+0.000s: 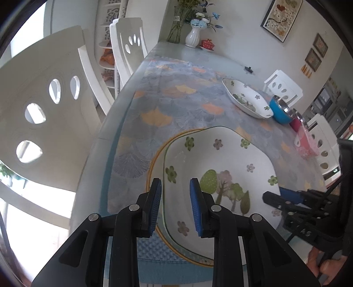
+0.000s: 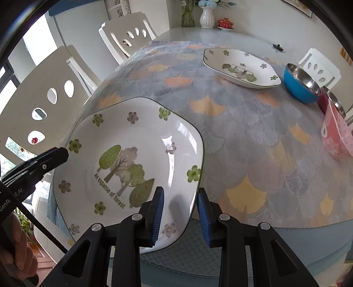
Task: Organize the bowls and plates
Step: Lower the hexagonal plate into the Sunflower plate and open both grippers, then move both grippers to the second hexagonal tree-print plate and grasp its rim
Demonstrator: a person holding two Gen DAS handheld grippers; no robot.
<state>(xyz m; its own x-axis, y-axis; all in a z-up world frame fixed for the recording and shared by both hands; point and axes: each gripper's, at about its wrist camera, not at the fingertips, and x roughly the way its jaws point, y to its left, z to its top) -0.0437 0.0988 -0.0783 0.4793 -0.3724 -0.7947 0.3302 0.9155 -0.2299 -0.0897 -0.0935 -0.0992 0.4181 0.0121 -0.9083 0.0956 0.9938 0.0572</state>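
Observation:
A white squarish plate (image 1: 220, 159) (image 2: 132, 136), painted with trees and small flowers, is held by both grippers just above the table's near end. My left gripper (image 1: 175, 198) is shut on its left rim, which runs between the blue pads. My right gripper (image 2: 181, 203) is shut on the right rim. Each gripper shows at the plate's far edge in the other's view, the right gripper (image 1: 273, 197) and the left gripper (image 2: 64, 154). Under the held plate lies an orange-rimmed plate (image 1: 152, 167), mostly hidden. A second flowered plate (image 1: 247, 99) (image 2: 240, 68) rests farther back.
A blue steel-lined bowl (image 1: 281, 111) (image 2: 302, 84), a red bowl (image 1: 296, 124) and a pink container (image 2: 337, 136) line the right edge. A white vase (image 2: 207, 17) and red teacup (image 2: 225, 23) stand at the far end. White chairs (image 1: 44, 114) flank the table.

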